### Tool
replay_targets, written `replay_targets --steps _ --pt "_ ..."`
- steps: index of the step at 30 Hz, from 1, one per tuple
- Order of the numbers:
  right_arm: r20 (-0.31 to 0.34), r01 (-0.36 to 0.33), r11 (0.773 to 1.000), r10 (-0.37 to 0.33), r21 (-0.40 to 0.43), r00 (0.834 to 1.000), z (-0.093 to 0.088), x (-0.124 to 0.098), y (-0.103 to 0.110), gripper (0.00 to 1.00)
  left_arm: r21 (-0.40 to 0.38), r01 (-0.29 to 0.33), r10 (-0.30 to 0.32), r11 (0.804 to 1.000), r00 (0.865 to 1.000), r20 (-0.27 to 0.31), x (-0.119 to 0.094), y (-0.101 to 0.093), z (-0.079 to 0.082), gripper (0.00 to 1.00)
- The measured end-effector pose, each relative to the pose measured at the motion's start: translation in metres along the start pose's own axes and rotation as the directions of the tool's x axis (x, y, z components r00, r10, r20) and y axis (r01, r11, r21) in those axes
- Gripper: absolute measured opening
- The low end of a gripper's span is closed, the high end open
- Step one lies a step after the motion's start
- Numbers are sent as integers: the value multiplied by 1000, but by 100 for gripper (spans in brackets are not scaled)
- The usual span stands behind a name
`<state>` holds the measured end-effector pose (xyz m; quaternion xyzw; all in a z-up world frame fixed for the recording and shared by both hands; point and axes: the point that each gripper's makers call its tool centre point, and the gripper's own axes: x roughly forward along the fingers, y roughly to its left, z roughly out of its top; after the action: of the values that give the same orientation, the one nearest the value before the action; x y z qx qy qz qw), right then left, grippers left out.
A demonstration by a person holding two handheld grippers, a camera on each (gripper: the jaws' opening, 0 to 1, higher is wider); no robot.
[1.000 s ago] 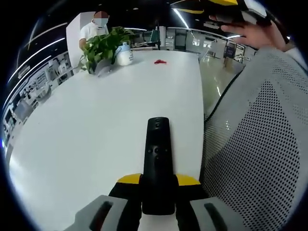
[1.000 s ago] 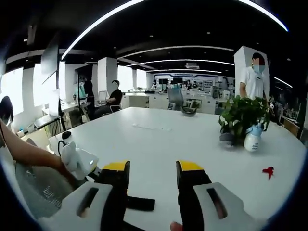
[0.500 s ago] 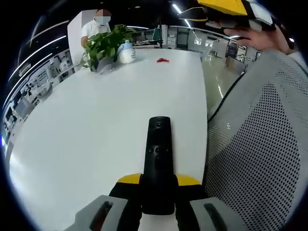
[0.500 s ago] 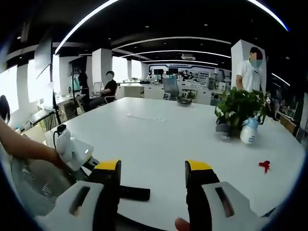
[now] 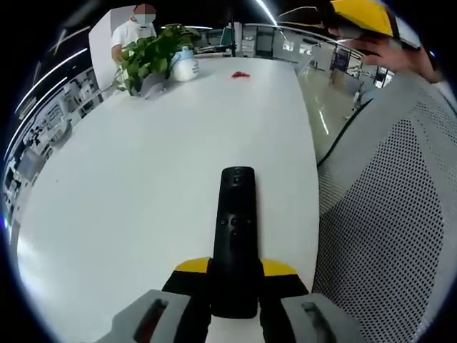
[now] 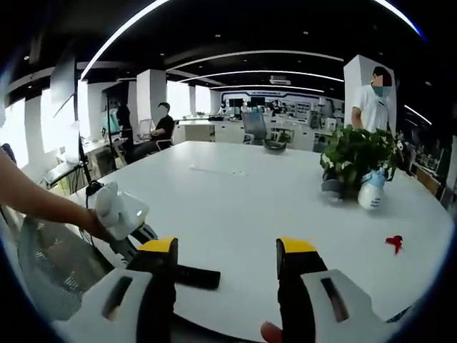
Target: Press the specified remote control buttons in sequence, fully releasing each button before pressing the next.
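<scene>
A long black remote (image 5: 235,221) lies lengthwise on the white table (image 5: 136,171), its buttons facing up. My left gripper (image 5: 234,268) is shut on the remote's near end, yellow tips on either side of it. In the right gripper view the remote (image 6: 191,276) shows as a dark bar near the table's edge, partly behind a jaw. The left gripper's white body (image 6: 123,211) sits over it in a person's hand. My right gripper (image 6: 227,247) hangs open above the table's near edge with nothing between its fingers. Its yellow tip (image 5: 363,13) shows high up in the left gripper view.
A potted plant (image 6: 357,161) and a white spray bottle (image 6: 373,194) stand at the far end, with a small red thing (image 6: 394,243) nearby. A mesh chair (image 5: 385,236) presses against the table's edge. One person stands (image 6: 373,107) behind the plant, another sits (image 6: 161,132) far off.
My right gripper's jaws have spread wider than a second ago. Both cameras shifted slightly. The remote stays held in the left gripper at the same spot.
</scene>
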<state>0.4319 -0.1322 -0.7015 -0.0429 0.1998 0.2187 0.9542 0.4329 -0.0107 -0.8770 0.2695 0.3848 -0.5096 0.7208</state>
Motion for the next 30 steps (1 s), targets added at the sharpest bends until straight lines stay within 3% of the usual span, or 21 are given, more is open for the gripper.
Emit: replay_targets --steps 14,19,30 --pt "-42 -9 1000 8 -9 999 -7 3 2 54 101 -57 67 993 993 -98 -2 57 -2 24" --pt "-10 -5 1000 5 14 1000 -2 0 0 51 98 -58 69 994 991 -111 -4 73 -1 23" --pt "-24 8 1000 -8 12 1000 -5 1 -2 50 120 -86 102 989 985 -138 -5 105 2 23"
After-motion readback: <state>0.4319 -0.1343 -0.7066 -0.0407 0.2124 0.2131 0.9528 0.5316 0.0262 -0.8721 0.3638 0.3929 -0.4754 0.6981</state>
